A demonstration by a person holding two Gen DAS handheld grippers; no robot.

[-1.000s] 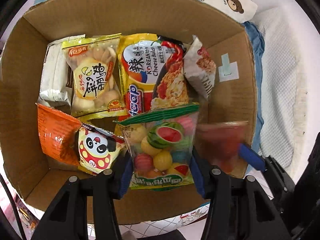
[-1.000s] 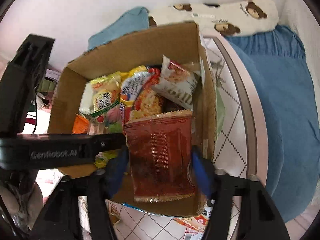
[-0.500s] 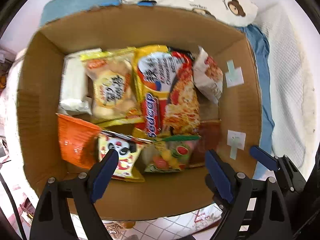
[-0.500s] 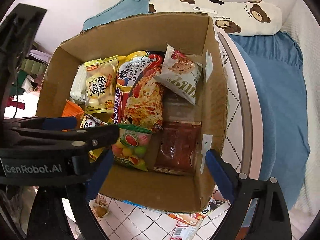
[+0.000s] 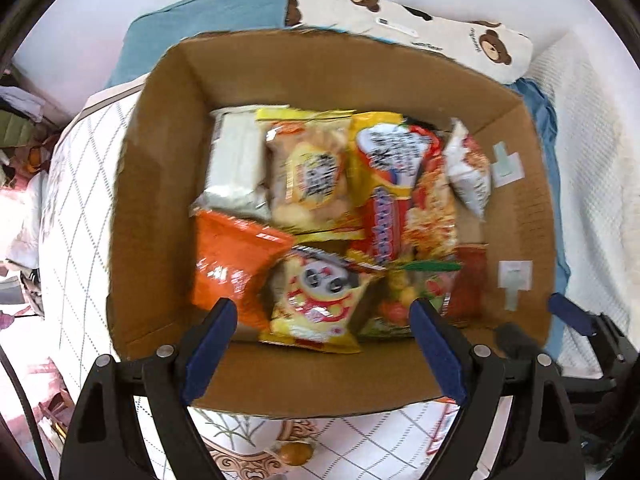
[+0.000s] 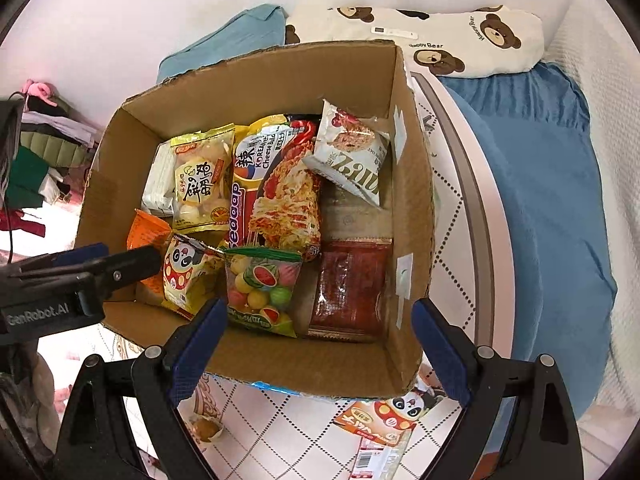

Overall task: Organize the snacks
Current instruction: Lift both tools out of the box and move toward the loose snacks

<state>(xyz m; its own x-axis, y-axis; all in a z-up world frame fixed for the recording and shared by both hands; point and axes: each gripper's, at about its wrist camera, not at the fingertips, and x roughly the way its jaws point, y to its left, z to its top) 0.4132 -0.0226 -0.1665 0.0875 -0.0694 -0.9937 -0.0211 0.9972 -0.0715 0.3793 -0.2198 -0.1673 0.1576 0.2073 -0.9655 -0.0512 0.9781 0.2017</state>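
Note:
An open cardboard box [image 6: 412,220] holds several snack packs. A fruit-candy bag [image 6: 260,288] and a dark red packet [image 6: 352,288] lie side by side at its near end, next to a panda pack [image 6: 188,272] and an orange pack [image 6: 146,232]. Behind them lie a noodle pack [image 6: 276,192] and a yellow biscuit bag [image 6: 200,176]. My right gripper [image 6: 318,314] hangs open above the box's near wall, holding nothing. My left gripper [image 5: 322,320] is also open and empty, above the panda pack [image 5: 320,292]. The left wrist view is blurred.
The box stands on a white quilted bed. A bear-print pillow [image 6: 440,36] and a blue blanket [image 6: 540,180] lie behind and to the right. Loose snack packs [image 6: 384,420] and a small round snack [image 6: 208,428] lie in front of the box. Clothes [image 6: 44,148] are piled at far left.
Both grippers opened: the left let go of the fruit-candy bag and the right of the red packet. Both packs now lie in the box. The left gripper drew up and back.

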